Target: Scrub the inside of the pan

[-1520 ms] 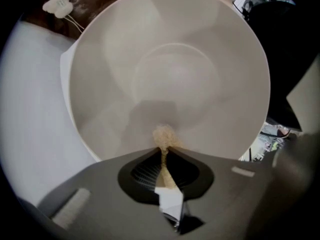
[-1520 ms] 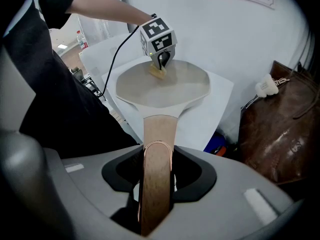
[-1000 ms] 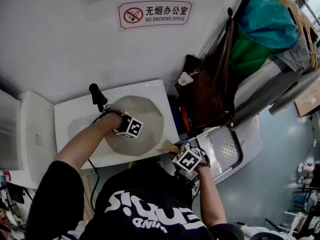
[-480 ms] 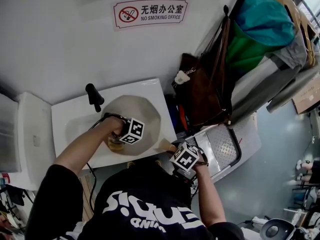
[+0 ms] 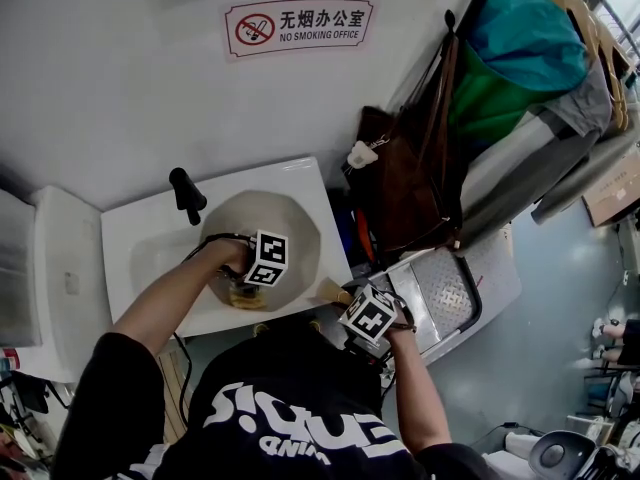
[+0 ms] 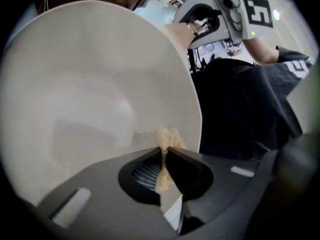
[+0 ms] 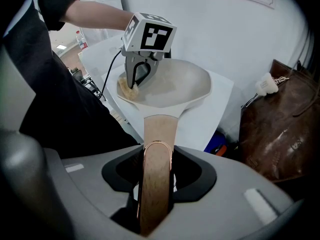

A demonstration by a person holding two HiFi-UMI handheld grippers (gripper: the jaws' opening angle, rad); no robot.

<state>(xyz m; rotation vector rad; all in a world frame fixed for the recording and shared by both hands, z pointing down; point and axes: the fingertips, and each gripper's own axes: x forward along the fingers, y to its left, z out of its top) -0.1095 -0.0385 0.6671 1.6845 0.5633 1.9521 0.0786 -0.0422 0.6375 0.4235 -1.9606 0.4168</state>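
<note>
Between the jaws of the left gripper (image 6: 164, 153) sits a tan scrub pad (image 6: 168, 138), pinched thin with the pads nearly together, so only a tuft sticks out past the tips to meet the pan (image 6: 100, 94). That tuft lies on the pale inner wall at the near-left side, just below the rim. The gripper slants down into the bowl, which I judge is how the pad is made to press on the curve rather than skate over it. The right gripper (image 7: 157, 156) has its jaws clamped on the wooden handle (image 7: 159, 129), held only as far apart as the handle is wide. It serves as the anchor, so that the pan does not turn or slide under the rubbing. The pan sits toward the near-right corner of the white table (image 5: 140, 238), with its handle reaching out over the near edge towards the person. Inside the bowl the far and right parts are bare, leaving free sweep that way, while on the near-left the rim is close and a hard stroke could carry the pad over it. A black object (image 5: 187, 193) stands just beside the far-left rim, and a brown bag (image 5: 410, 188) hangs off the table's right side, both clear of the bowl.
</note>
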